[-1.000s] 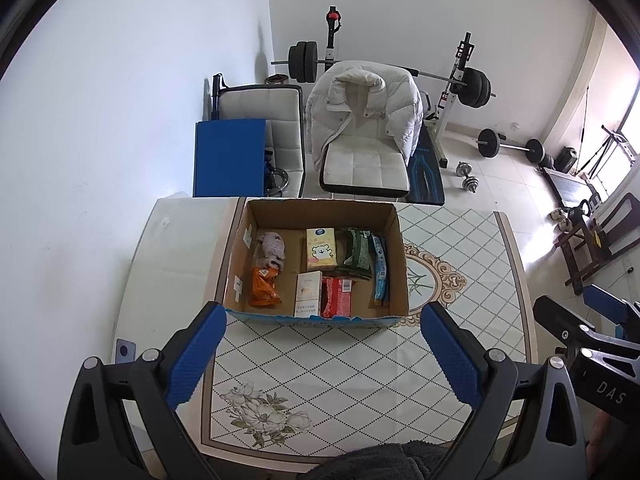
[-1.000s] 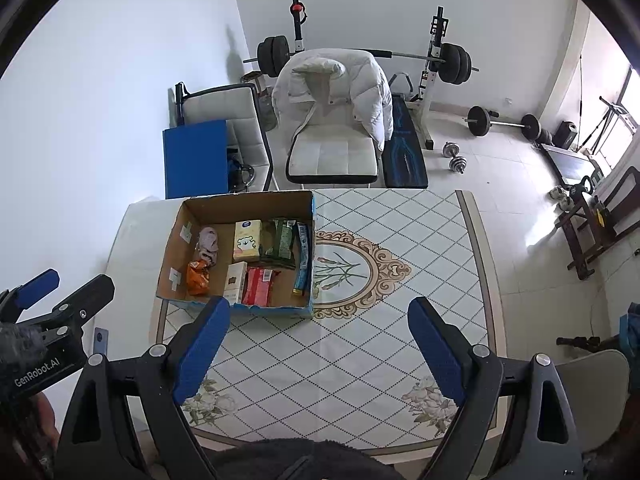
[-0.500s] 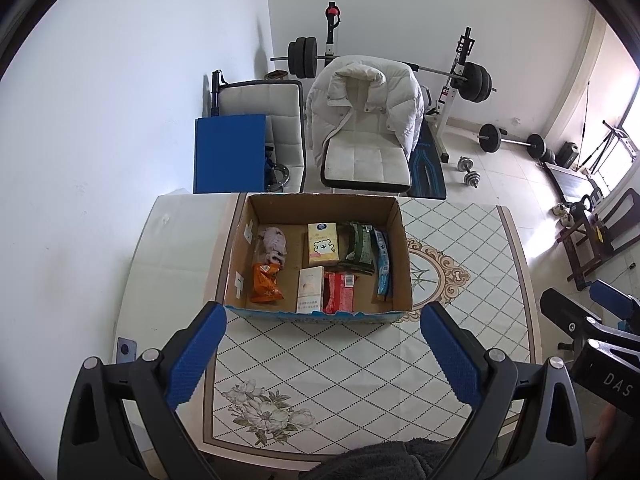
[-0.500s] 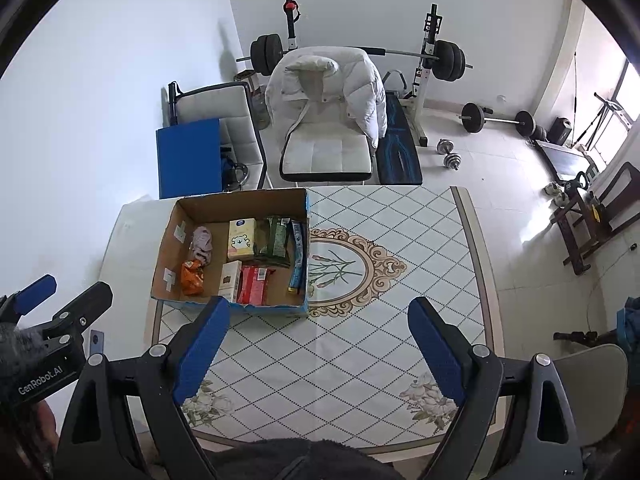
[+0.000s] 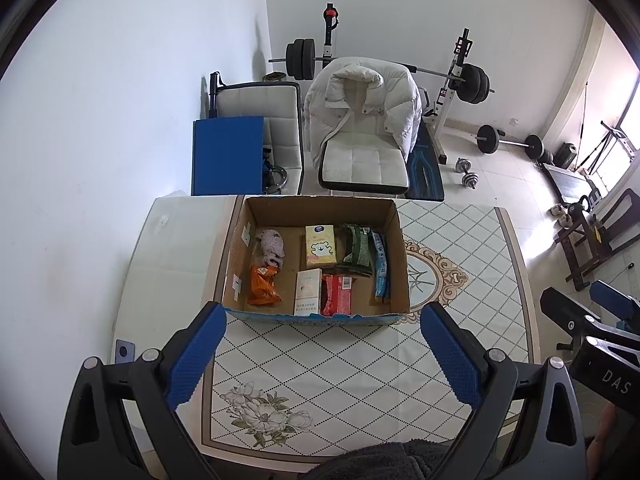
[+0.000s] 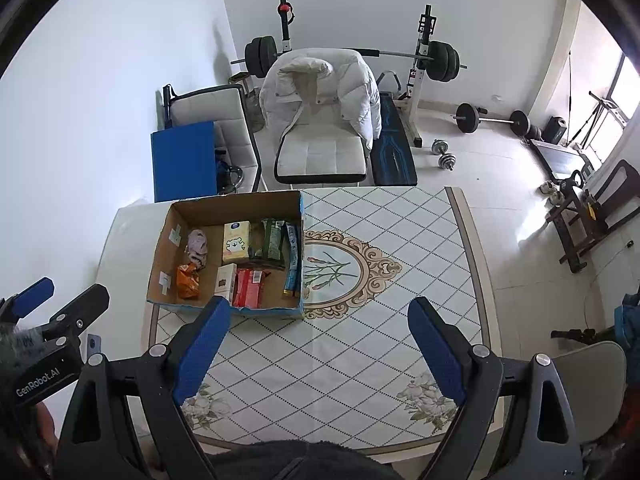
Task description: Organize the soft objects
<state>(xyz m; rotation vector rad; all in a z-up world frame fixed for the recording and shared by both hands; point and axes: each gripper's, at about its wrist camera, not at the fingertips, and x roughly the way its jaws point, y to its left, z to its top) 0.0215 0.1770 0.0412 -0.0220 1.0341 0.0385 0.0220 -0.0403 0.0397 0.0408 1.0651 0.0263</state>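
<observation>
Gym gear behind, my bench (image 5: pixel 360 368) carries a box (image 5: pixel 316 316) of soft packets. Both tongs, left (image 5: pixel 320 354) and right (image 6: pixel 318 346), gape wide and empty. Orange pouch (image 5: pixel 262 285) looks light, crinkly; I'd pinch its middle gently.

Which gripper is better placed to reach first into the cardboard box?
Probably left. The cardboard box sits centred before the left gripper; the right gripper faces bare table. Both are open.
</observation>
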